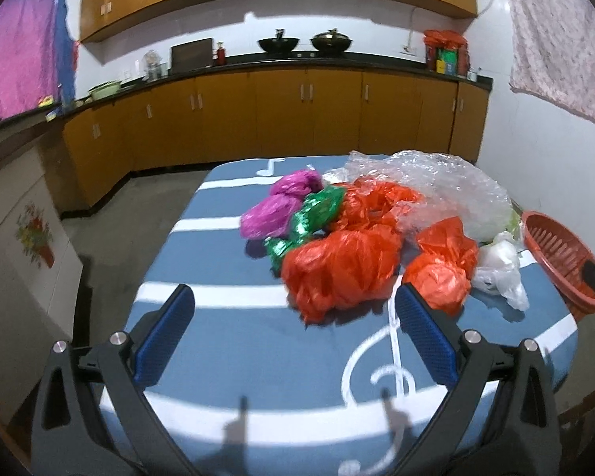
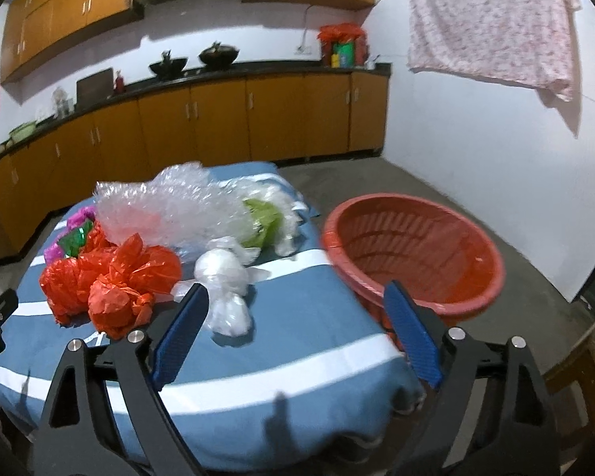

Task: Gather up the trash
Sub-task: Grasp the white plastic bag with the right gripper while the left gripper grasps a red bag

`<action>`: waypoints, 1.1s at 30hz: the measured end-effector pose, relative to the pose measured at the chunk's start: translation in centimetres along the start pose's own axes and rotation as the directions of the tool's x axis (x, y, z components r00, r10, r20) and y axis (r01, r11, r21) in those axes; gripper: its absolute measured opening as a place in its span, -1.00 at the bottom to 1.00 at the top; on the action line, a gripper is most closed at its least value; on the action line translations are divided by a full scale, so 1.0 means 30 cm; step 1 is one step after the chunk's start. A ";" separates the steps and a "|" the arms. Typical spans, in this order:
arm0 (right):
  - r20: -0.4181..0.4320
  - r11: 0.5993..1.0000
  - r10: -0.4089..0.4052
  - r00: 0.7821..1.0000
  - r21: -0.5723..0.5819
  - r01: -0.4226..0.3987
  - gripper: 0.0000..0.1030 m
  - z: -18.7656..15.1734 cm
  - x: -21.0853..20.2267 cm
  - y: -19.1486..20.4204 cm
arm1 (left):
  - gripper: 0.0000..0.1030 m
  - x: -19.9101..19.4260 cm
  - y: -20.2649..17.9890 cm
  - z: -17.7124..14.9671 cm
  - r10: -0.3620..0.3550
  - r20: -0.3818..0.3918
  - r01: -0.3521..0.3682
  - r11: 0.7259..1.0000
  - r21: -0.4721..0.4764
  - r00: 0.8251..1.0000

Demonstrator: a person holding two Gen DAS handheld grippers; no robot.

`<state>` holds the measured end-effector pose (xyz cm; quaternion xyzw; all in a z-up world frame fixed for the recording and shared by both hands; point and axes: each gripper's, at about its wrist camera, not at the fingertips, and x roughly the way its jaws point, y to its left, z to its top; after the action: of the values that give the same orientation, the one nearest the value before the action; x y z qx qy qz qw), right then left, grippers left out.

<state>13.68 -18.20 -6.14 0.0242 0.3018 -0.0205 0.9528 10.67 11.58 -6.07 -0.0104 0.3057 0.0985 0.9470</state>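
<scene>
Left gripper (image 1: 293, 309) is hovering over the near part of the table (image 1: 226, 341), jaws spread wide and holding nothing; its right finger (image 1: 424, 337) is sitting just beside the nearest orange bag (image 1: 341, 269). Bare striped cloth is lying open between the fingers and toward the near and left table edges.

Right gripper (image 2: 295, 309) is also released and empty, with its left finger (image 2: 182, 333) just beside the white bag (image 2: 226, 281) and its right finger (image 2: 410, 337) in front of the red basket (image 2: 412, 250). The basket is sitting at the right table edge, rim overhanging; open floor is lying beyond it.

Trash is lying in one crumpled heap on the far half of the table: orange bags, purple bags (image 1: 273, 210), a green foil wrapper (image 1: 317, 210) and clear bubble wrap (image 1: 440, 186) at the far right.
</scene>
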 end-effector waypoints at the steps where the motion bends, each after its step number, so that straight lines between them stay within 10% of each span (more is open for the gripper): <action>1: -0.016 1.000 0.007 1.000 -0.002 -0.007 0.65 0.002 0.026 0.011 | 0.92 0.024 -0.006 0.007 -0.003 0.001 0.003 1.000 0.008 1.000; 21: -0.197 0.995 0.099 0.975 -0.010 -0.103 0.50 0.003 0.311 0.118 | 0.48 0.360 -0.070 0.064 -0.139 -0.131 0.146 0.988 0.043 0.981; 26: -0.240 0.991 0.118 0.964 -0.031 -0.129 -0.06 -0.021 0.331 0.130 | 0.35 0.375 -0.071 0.054 -0.153 -0.136 0.160 0.986 0.044 0.979; 33: -0.228 0.991 0.123 0.966 -0.031 -0.133 -0.32 -0.024 0.310 0.121 | -0.03 0.360 -0.076 0.047 -0.163 -0.126 0.171 0.984 0.052 0.979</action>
<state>21.06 -14.78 -11.96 0.0239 0.4062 0.0508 0.9121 20.50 11.42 -11.29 -0.0125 0.3634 0.0083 0.9315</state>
